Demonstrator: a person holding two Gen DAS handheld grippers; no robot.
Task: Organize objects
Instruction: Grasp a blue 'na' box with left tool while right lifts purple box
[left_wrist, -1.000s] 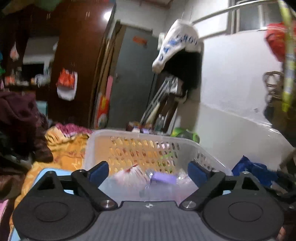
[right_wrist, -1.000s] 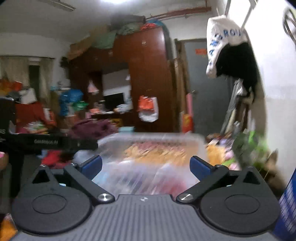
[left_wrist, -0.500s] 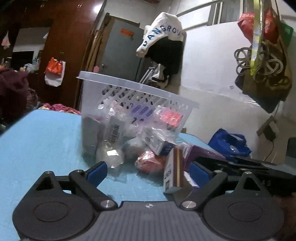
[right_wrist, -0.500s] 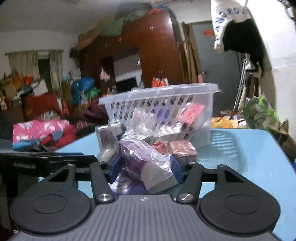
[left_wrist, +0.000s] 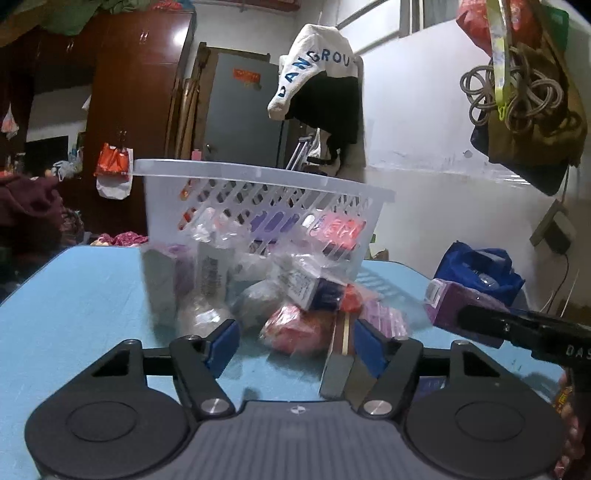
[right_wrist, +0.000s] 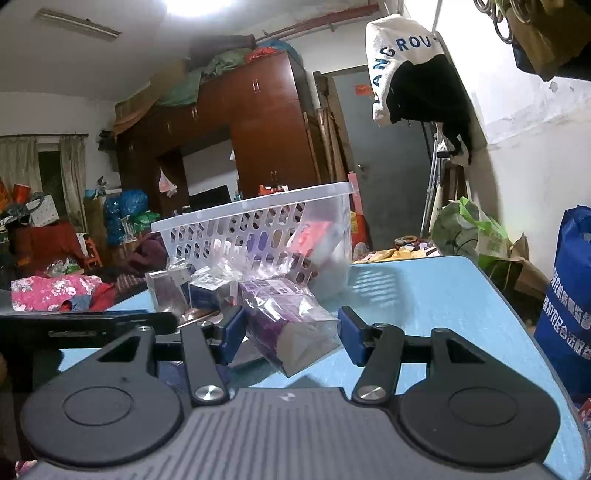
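The left gripper (left_wrist: 293, 341) is closing, a slim box (left_wrist: 338, 363) against one pad. The right gripper (right_wrist: 290, 332) clamps a purple packet (right_wrist: 288, 325). Beyond, more packets (left_wrist: 295, 325) litter the blue tabletop (left_wrist: 74, 306) before a white basket (left_wrist: 258, 206).

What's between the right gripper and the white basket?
Right wrist view: the purple box in the right gripper, then wrapped packets heaped against the basket.
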